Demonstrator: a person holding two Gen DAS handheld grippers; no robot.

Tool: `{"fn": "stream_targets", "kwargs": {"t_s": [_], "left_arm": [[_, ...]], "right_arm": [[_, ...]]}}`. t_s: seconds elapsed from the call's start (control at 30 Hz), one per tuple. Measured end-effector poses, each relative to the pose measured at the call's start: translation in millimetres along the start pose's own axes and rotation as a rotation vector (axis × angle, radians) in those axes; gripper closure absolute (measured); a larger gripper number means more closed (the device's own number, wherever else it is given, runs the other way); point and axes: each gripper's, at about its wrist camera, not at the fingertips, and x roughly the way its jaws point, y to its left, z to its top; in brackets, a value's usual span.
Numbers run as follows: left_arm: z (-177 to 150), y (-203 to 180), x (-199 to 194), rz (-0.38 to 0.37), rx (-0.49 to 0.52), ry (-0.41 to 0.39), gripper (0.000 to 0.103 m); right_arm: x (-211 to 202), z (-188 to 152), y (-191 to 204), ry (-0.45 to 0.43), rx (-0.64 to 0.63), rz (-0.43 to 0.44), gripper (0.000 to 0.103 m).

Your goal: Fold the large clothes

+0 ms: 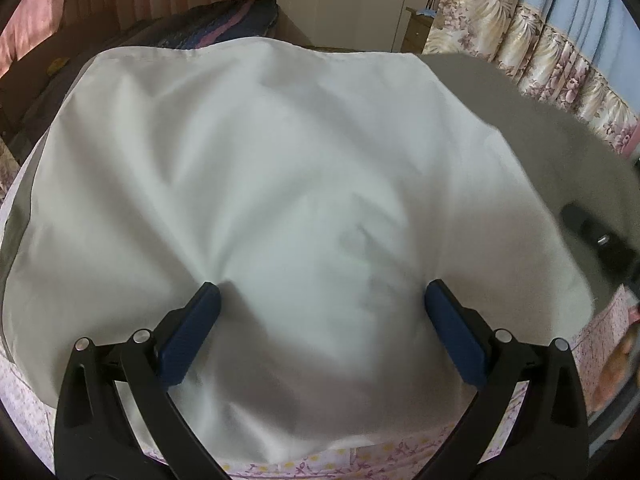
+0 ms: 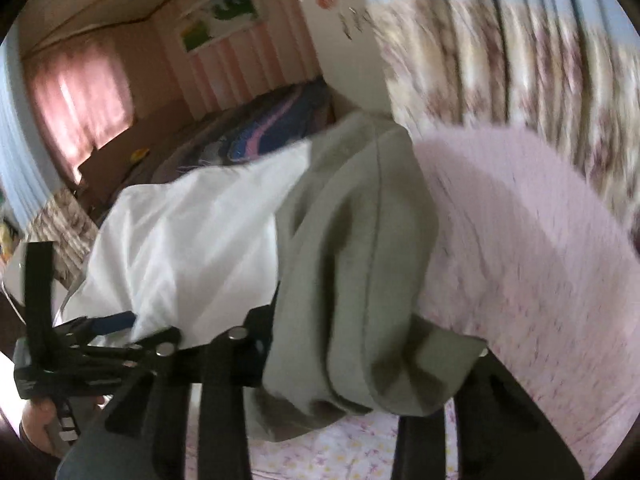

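My left claw (image 1: pixel 320 300) hangs spread wide over the white garment (image 1: pixel 260 168) on the pink floral bedsheet (image 1: pixel 24 408); only the right view shows the grey-green cloth (image 2: pixel 352 248) draped over my right claw (image 2: pixel 352 360), grip I can't tell, floral curtains (image 2: pixel 520 60) behind

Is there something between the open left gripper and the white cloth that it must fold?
Nothing visible is. The left gripper has its jaws wide open right over the white cloth, with bare fabric between its fingertips. The grey garment lies beyond the cloth's right edge.
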Motion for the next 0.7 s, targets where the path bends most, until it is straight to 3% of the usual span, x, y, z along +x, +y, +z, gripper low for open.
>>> {"fn": "stream_targets", "kwargs": {"t_s": [0.23,0.43,0.7], "left_arm": [[-1,-6,1,0.032,0.047,0.004,0.003],[-7,4,-13,0.003,0.069,0.008,0.003],[-19,24,-34,0.036,0.084,-0.013,0.003]], "right_arm": [[-11,12,45,-0.028,-0.167,-0.012,0.074],[-12,17,67,-0.019,-0.263,-0.006,0.075],[-18,24,104,-0.046,-0.333,0.038,0.076]]}}
